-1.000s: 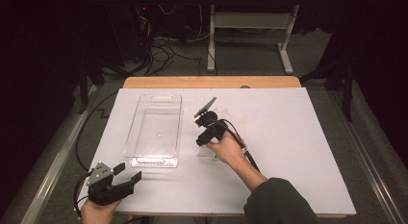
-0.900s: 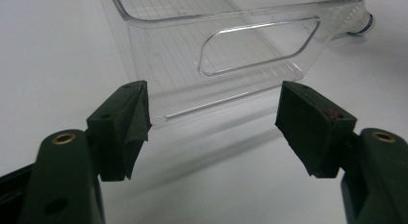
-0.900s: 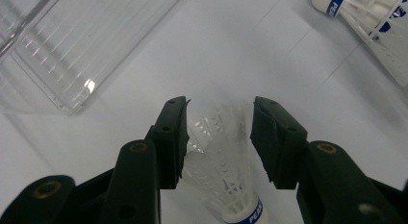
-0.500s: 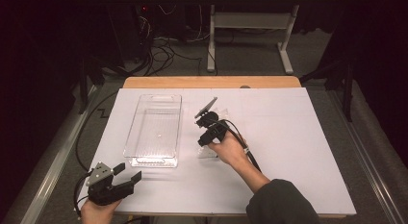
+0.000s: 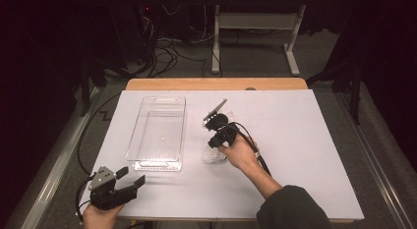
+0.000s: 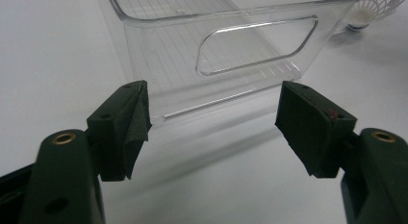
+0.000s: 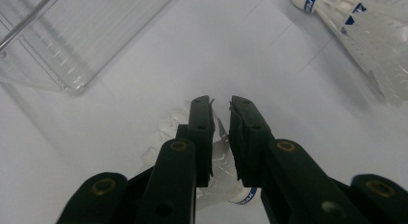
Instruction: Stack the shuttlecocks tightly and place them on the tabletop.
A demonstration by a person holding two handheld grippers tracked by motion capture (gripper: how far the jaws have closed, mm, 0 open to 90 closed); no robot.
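Observation:
In the right gripper view a white shuttlecock lies on the table under my right gripper. The jaws have just been closing and now stand narrow, pinching its feather skirt. Its cork end pokes out beneath the right jaw. The high view has that gripper pointing down beside the clear plastic bin, with a shuttlecock just below its tips. My left gripper rests at the table's near left corner. Its jaws stand wide open with nothing between them, facing the bin's near end wall.
A second shuttlecock with a blue-banded cork lies farther off, at the right gripper view's upper right. The left gripper view catches a shuttlecock past the bin's corner. White paper covers the table. Cables and a stand sit on the floor beyond.
The right hand has shifted only slightly over the shuttlecock. The left hand and the bin have stayed where they were.

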